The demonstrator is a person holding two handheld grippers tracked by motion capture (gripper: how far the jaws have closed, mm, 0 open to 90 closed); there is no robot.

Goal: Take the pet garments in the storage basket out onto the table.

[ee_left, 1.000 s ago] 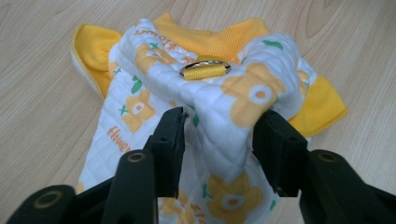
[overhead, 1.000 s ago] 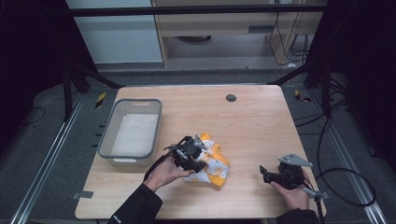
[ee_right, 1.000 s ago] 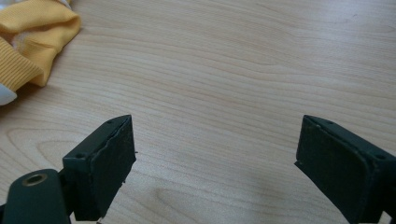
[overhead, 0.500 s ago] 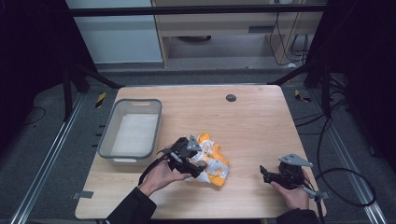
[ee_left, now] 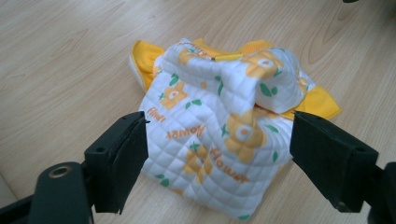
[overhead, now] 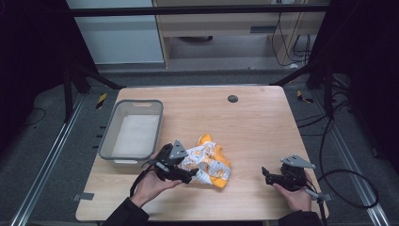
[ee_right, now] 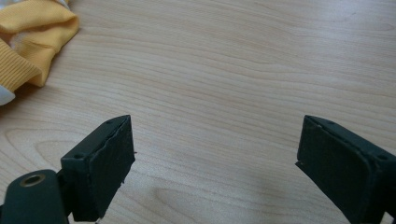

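Note:
A crumpled quilted cloth (overhead: 210,162), white with orange flowers and a yellow lining, lies on the wooden table toward its front. My left gripper (overhead: 187,174) sits at the cloth's left edge. In the left gripper view the cloth (ee_left: 219,140) lies ahead between the two spread jaws, and the pads (ee_left: 133,154) stand clear of it. Those jaws have just been opening, and my left gripper (ee_left: 219,123) is open. My right gripper (overhead: 265,173) rests at the front right, open over bare wood (ee_right: 215,126). A yellow edge of the cloth (ee_right: 32,42) lies at that view's top left.
A grey plastic bin (overhead: 111,140) stands at the table's left, just behind the left hand. A small dark round disc (overhead: 232,98) sits near the far edge. Cables trail off the table's right side.
The left gripper's jaws have spread and let go of the cloth. The left hand has drawn back to the left, off the cloth. The right gripper has stayed put.

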